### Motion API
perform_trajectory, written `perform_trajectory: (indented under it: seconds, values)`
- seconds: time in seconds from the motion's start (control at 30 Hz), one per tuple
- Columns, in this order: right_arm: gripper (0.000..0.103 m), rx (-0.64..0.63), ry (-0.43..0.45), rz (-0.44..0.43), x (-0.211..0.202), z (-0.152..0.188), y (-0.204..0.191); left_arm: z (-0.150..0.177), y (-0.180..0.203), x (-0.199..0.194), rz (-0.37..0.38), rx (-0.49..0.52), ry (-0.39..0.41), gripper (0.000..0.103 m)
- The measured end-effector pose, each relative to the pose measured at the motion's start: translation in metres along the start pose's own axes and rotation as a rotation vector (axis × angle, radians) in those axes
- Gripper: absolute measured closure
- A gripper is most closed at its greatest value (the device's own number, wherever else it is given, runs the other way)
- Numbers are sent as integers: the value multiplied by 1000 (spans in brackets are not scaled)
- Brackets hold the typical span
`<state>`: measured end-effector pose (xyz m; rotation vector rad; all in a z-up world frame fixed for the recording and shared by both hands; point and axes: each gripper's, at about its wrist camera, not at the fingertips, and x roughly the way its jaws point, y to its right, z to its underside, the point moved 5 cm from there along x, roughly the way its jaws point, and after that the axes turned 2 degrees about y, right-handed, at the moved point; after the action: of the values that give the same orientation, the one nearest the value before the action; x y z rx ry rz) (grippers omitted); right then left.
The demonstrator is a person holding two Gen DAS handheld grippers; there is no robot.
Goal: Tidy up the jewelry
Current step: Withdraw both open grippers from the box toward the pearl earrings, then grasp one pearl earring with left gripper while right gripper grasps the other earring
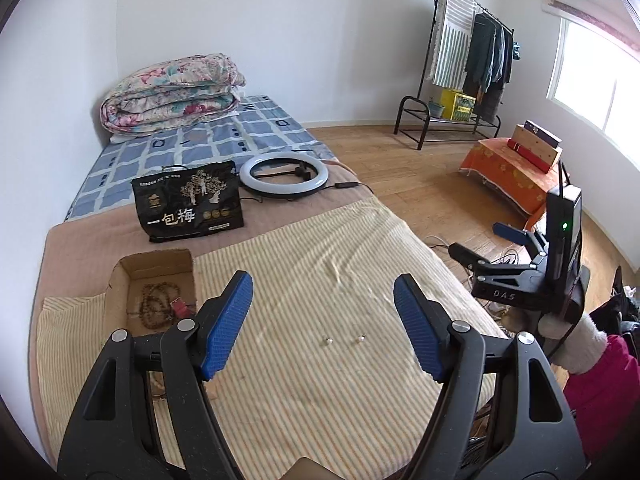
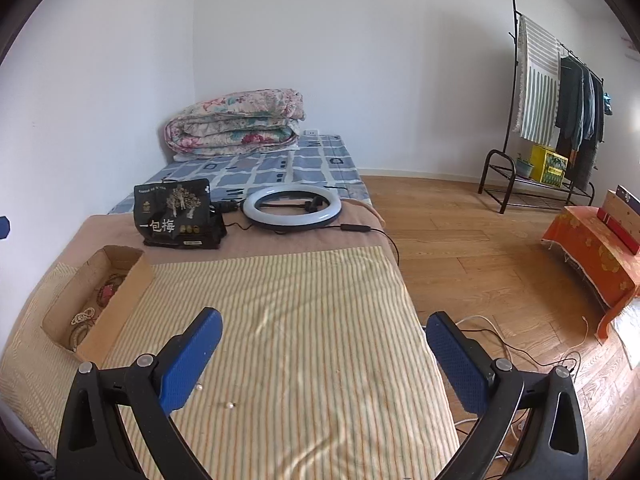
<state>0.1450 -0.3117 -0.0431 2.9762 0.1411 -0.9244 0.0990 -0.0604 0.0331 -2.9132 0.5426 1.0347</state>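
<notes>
Cardboard box (image 1: 120, 280) at left on the striped cloth (image 1: 300, 264) holds a brown bead necklace (image 1: 154, 304) with red tag, plus more beaded pieces at its near end. Two small pearl earrings (image 1: 345, 339) lie loose on cloth, between and just beyond the left gripper (image 1: 323, 322) jaws, which are wide, empty. Right gripper (image 2: 324, 354) also wide, empty; earrings sit near its left finger.

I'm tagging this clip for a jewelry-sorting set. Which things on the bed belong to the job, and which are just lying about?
Belongs to the job:
- two small pearl-like earrings on the striped cloth
- cardboard box
- wooden bead strand inside it

Just lying about:
- black snack bag
- ring light
- folded floral quilt
</notes>
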Motion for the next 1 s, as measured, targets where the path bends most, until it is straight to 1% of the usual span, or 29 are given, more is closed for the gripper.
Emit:
perform_trajectory:
  seconds: [0.07,0.17,0.33,0.37,0.43,0.53,0.57,0.63,0.67,0.8,0.87,0.93,1.0]
  values:
    - [0,5,-1,13,3,7,10,-1,2,4,-5,-1,6,28]
    - [0,-21,-21,18,10,18,18,13,-1,18,-26,-5,-6,28]
    - [1,-62,-46,-66,22,42,15,56,-19,61,-33,-69,-82,28]
    - [3,-76,-55,-78,25,48,13,65,-23,71,-36,-81,-96,30]
    - [5,-106,-86,-96,32,61,6,82,-29,90,-38,-93,-125,47]
    - [10,-150,-153,-144,45,82,-6,107,-32,119,-29,-104,-165,50]
    - [12,-161,-175,-157,48,88,-9,115,-31,129,-20,-103,-183,54]
    - [14,-170,-210,-184,54,97,-14,129,-26,146,2,-89,-217,58]
    - [15,-168,-224,-199,57,100,-16,135,-22,153,8,-77,-228,58]
    - [23,-162,-274,-252,68,112,-24,148,-8,175,30,-24,-252,58]
    - [26,-179,-286,-265,72,117,-29,151,-3,186,36,-2,-261,65]
    - [29,-186,-301,-284,76,122,-34,154,1,195,27,28,-267,67]
    - [32,-187,-317,-306,80,125,-38,156,3,204,33,37,-278,68]
